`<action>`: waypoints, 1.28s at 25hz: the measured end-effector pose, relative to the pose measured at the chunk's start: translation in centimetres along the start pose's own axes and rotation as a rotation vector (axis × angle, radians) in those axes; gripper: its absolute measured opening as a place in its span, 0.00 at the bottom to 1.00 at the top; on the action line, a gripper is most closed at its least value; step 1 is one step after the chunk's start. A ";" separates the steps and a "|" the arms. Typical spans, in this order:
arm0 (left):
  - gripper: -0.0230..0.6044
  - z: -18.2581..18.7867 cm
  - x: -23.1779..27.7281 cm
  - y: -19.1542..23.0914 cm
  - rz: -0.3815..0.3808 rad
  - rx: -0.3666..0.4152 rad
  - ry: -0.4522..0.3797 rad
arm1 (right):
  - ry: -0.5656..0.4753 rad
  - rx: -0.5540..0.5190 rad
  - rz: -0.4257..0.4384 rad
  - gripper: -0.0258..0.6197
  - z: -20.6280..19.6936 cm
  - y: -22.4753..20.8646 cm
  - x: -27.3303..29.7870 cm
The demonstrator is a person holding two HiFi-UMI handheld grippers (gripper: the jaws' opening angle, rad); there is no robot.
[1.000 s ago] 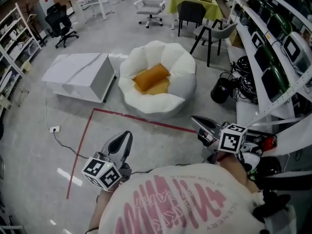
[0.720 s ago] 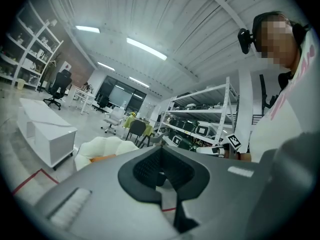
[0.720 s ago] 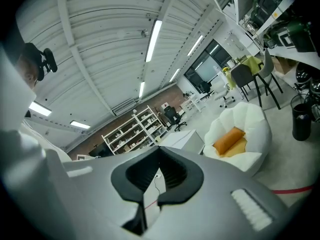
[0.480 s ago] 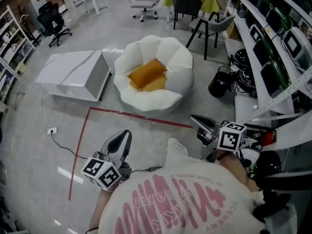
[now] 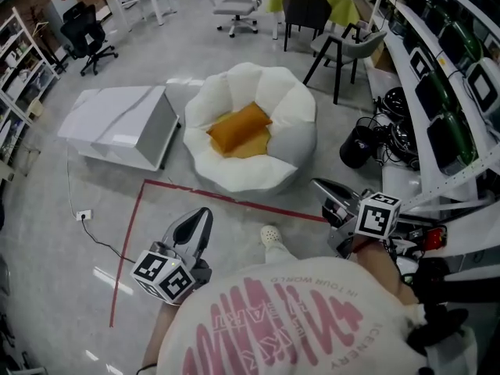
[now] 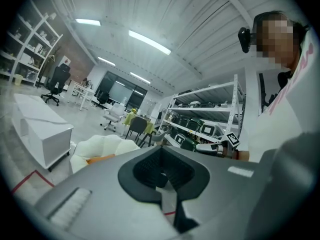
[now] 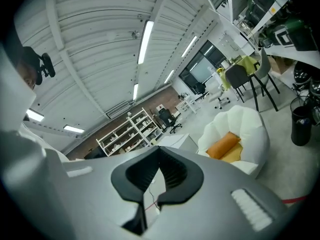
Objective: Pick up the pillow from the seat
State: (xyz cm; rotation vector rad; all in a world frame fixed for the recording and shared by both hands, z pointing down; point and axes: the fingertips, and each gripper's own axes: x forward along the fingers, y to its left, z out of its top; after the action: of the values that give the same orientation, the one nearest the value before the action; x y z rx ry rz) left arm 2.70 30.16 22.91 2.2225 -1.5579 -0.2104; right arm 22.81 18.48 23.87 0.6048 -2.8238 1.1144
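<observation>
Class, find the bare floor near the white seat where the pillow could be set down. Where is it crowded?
Bare floor lies inside the corner of the red tape line, and behind the white seat toward the office chair. Between the seat and the shelving it is crowded: black bin, cables. The white cabinet stands close on the other side.

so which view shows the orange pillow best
The head view: the oblong orange fabric pillow lies whole in the white petal-shaped seat. The right gripper view shows it smaller, at an angle; the left gripper view only a sliver.
</observation>
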 end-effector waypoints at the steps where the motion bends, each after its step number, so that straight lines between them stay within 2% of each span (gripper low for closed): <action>1: 0.06 0.5 0.7 0.6 0.005 0.000 -0.007 | 0.003 -0.004 0.006 0.05 0.7 -0.5 0.8; 11: 0.06 5.4 7.2 5.1 0.049 0.014 -0.032 | 0.042 -0.051 0.058 0.05 7.0 -4.3 7.7; 17: 0.06 5.4 10.1 7.4 0.076 0.000 -0.016 | 0.061 -0.029 0.062 0.05 9.1 -7.6 10.2; 23: 0.06 4.1 11.6 9.6 0.118 -0.039 -0.004 | 0.120 -0.003 0.067 0.05 8.7 -10.0 12.7; 32: 0.06 3.7 15.0 10.6 0.135 -0.051 0.000 | 0.156 -0.003 0.074 0.05 10.1 -13.1 14.1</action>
State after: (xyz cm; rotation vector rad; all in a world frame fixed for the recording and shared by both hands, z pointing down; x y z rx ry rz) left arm -2.28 12.30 25.64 2.0694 -1.6763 -0.2076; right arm 15.65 -1.73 27.51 0.3973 -2.7333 1.1153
